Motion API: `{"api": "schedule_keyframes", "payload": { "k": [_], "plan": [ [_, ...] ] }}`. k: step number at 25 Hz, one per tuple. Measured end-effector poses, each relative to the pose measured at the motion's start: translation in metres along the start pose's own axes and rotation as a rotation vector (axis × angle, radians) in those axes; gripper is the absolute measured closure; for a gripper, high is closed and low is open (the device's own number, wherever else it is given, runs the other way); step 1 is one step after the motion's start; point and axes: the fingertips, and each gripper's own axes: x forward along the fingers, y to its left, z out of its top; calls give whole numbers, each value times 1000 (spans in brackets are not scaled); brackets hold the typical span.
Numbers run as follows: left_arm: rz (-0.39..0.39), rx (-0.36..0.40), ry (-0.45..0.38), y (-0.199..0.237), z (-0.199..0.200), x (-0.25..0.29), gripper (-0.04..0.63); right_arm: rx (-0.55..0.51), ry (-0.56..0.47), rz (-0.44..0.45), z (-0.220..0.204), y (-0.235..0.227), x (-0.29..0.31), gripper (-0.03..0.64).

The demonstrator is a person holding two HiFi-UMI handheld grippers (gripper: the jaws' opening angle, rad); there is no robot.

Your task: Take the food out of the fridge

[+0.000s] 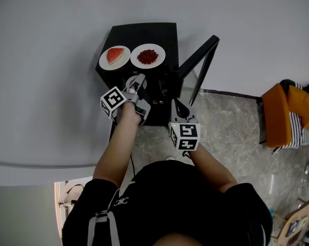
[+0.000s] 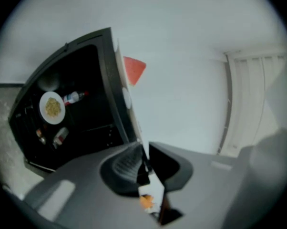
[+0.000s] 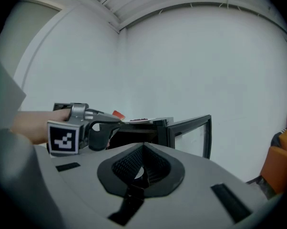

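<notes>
While door (image 1: 206, 68) stands open, watermelon plate (image 1: 104, 63) atop.

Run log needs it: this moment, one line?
left gripper open by fridge top | right gripper shut, empty | watermelon plate, red-food plate on top | yellow-food plate inside

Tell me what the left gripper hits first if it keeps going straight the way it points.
Probably the top front edge of the fridge: the left gripper points straight at it, just below the plate with the melon slice. Depth is unclear.
</notes>
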Motion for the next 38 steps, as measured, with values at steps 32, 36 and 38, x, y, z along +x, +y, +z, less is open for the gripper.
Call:
{"api": "schedule_keyframes", "payload": {
  "k": [32, 36, 38],
  "plan": [
    [335, 1085, 90, 42, -42, -114, 600, -48, 58, 166, -14, 76, 21, 618],
    [368, 1081, 64, 49, -35, -127, 600, -103, 128, 238, -33, 90, 33, 618],
    [401, 1070, 51, 57, -30, -137, 598, -170, 167, 283, -47, 101, 41, 617]
  ]
}}
